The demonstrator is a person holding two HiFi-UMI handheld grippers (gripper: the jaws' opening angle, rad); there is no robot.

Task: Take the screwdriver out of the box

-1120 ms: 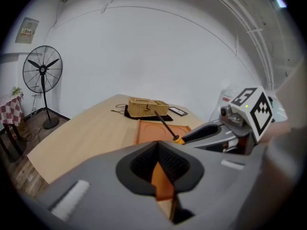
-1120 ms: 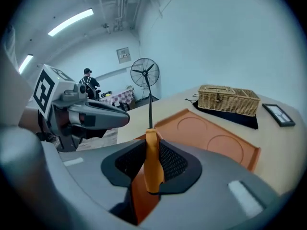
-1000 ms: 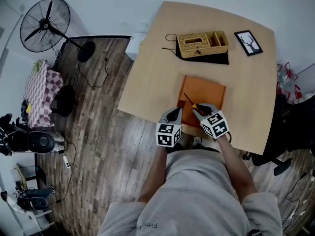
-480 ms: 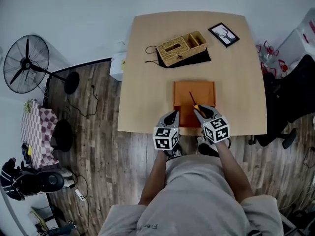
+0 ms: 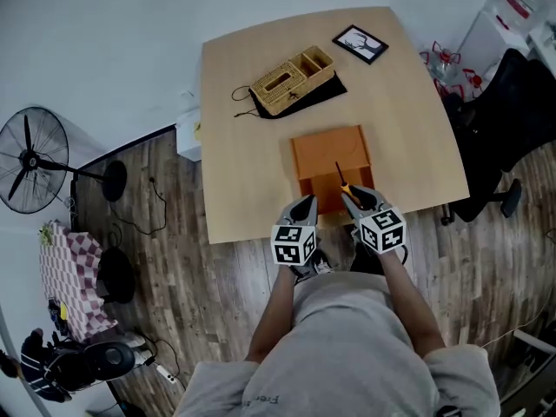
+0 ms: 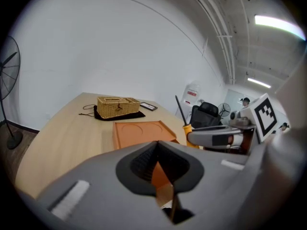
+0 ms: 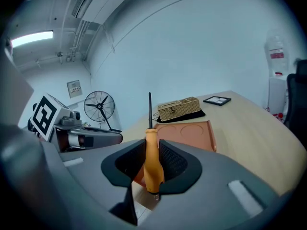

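The right gripper (image 5: 355, 200) squeezes the orange-handled screwdriver (image 7: 152, 163), its thin black rod pointing up, over the flat orange box (image 5: 328, 150). The left gripper (image 5: 306, 205) pinches the box's near edge.

Right tool (image 5: 356, 196) hides part of the box (image 5: 328, 155)

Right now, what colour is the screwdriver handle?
Orange screwdriver handle; best in the right gripper view.
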